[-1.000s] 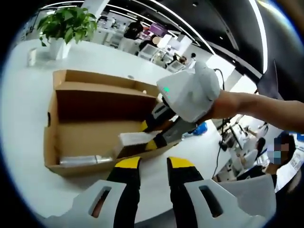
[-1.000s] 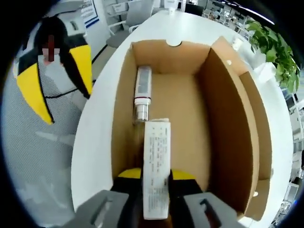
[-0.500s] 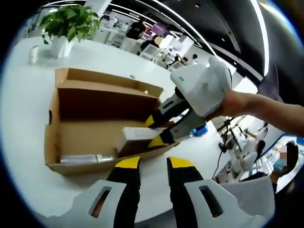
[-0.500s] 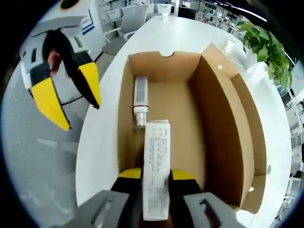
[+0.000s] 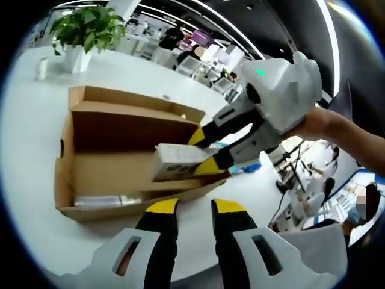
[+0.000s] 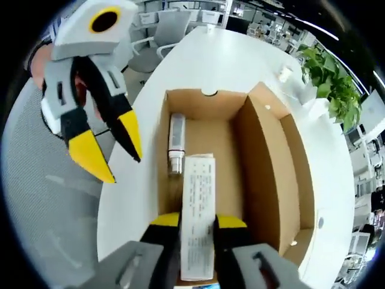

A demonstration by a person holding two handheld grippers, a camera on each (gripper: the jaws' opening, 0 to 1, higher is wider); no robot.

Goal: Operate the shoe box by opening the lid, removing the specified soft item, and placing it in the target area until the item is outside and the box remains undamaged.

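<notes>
Shoe box point(image 5: 114, 168), brown cardboard, lid swung fully back and standing behind the open tray; sits on white table point(image 5: 30, 120).

Contents, left gripper view:
- white carton pack point(image 5: 174, 161), printed label, long and narrow, one end raised above box interior, tilted.
- silver-white tube point(image 5: 108, 201), lying flat on box floor along near wall, apart from pack.

Right gripper point(image 5: 207, 153): yellow-tipped jaws clamped on the white carton pack, one jaw above, one below, at its near end. White housing w/ green light; person's hand point(image 5: 319, 123) grips it. In right gripper view the right gripper point(image 6: 197, 226) has jaws rising from bottom, pack point(image 6: 197, 211) pinched tight between them, no gap showing either side. Pack runs fwd over box point(image 6: 264, 168) interior; far end overlaps view of tube point(image 6: 176, 141) base. Whether pack touches the tube: cannot tell.

Left gripper point(image 5: 195, 208): jaws apart by a modest gap, nothing between, touching nothing; tips sit just outside near wall of box, over table edge. In right gripper view the left gripper point(image 6: 117, 156) is seen to left of box, jaws spread, yellow tips pointing down twd table rim, clear of cardboard.

Other: potted plant point(image 5: 84, 30) on table beyond box; office desks, chairs in bkgd; grey floor point(image 6: 42, 198) beside table.
</notes>
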